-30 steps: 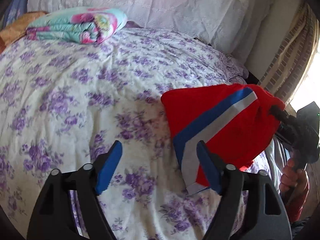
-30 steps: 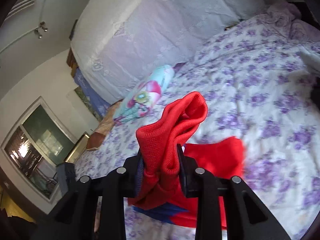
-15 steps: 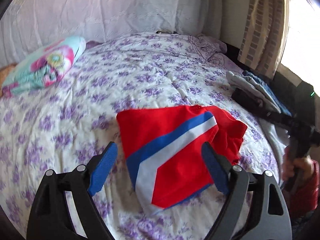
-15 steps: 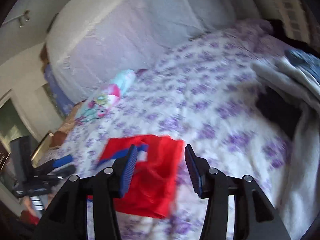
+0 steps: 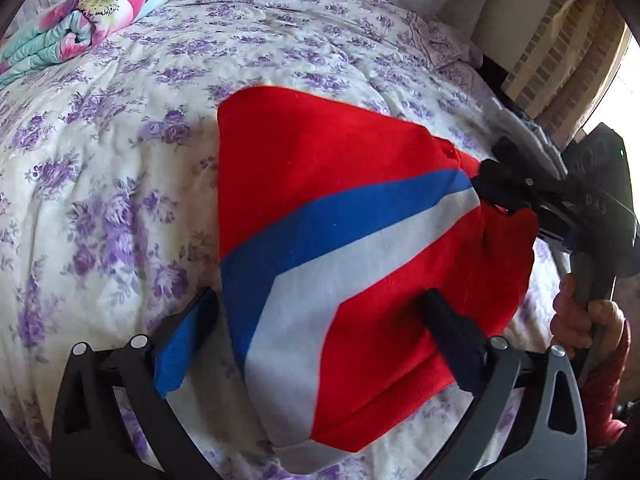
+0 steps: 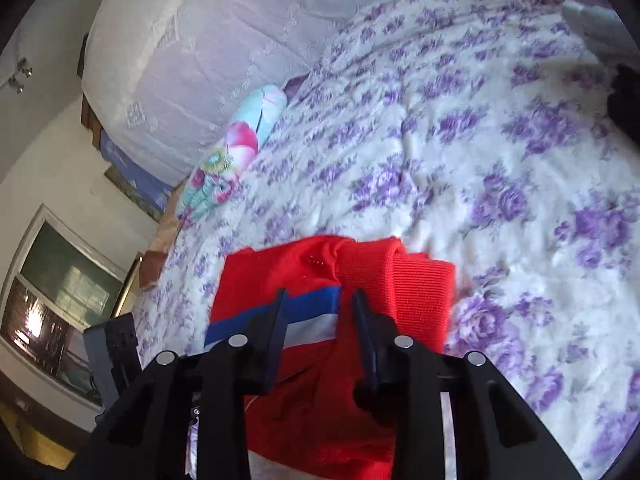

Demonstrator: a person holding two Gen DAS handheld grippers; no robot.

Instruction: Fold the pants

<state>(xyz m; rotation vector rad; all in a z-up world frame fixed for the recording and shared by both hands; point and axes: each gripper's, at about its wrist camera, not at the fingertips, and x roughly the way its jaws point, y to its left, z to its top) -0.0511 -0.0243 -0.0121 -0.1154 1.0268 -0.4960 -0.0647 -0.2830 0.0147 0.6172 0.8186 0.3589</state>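
- Red pants [image 5: 360, 184] w/ blue + white stripe lie folded on the bedspread [image 5: 120, 152], white w/ purple flowers, near its front edge.
- Left wrist view: left gripper [image 5: 316, 344] straddles the pants' near end; jaws have just been opening, now wide. Blue pad at left sits off the cloth on the bedspread, dark pad at right over the red cloth; no squeeze seen.
- Only left view shows the right gripper [image 5: 486, 186] from outside, tips at the pants' far right end, plus the hand [image 5: 580, 316] on its handle w/ a red sleeve. Faint letters "DAS" on its body; rest unreadable.
- Only left view: striped curtain [image 5: 560, 60] at top right.
- Right wrist view: right gripper [image 6: 318, 312] low over the pants [image 6: 280, 276]; ribbed red cuff [image 6: 400, 276] just beyond its right finger. Jaws have just been closing, part open; cloth lies in the gap, can't tell if pinched.
- Only right view: window [image 6: 52, 300] at left, lace-covered pillows [image 6: 200, 48], left tool's dark body [image 6: 112, 344].
- Both views: rolled floral blanket [image 5: 88, 12] far back, well apart from the pants.
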